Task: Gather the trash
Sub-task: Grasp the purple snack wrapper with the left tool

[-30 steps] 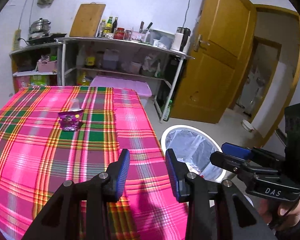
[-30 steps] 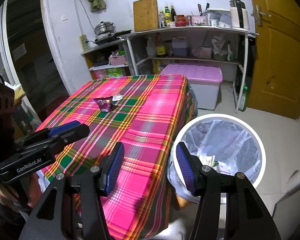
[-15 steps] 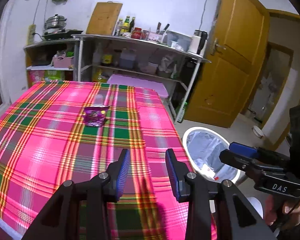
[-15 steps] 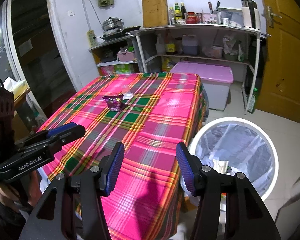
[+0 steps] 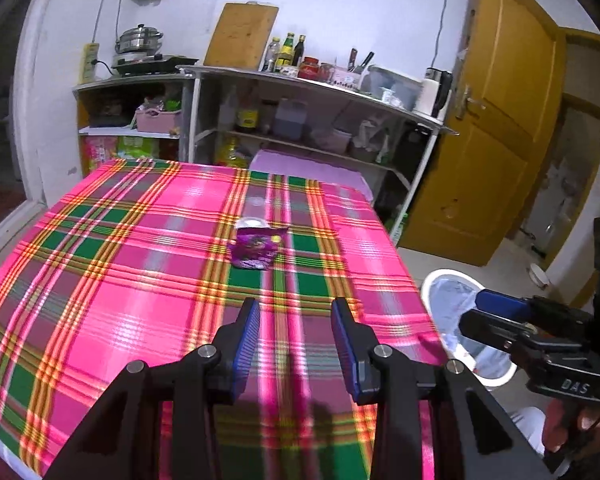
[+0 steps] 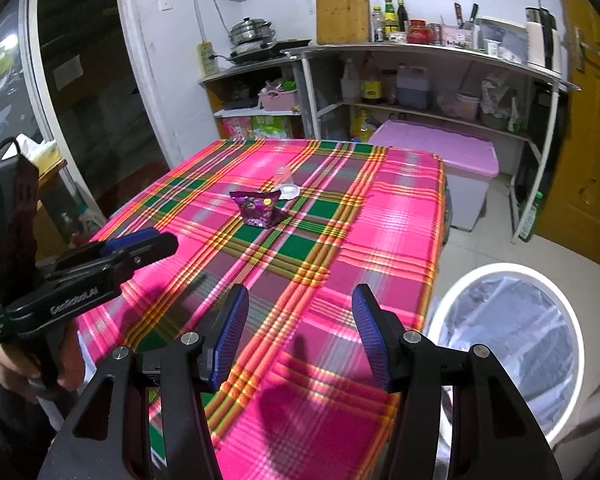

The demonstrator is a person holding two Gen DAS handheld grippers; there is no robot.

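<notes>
One plaid-clothed table, shelves behind, bin at its right. Purple wrapper mid-table, upright, wide top edge crosswise. Both grippers, left and right, spread, empty.

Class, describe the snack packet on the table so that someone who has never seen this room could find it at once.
Find the table with the pink and green checked cloth. Near its middle stands a small purple snack packet. A clear plastic cup lies just behind it; the packet is the only dark, shiny purple thing there.
</notes>
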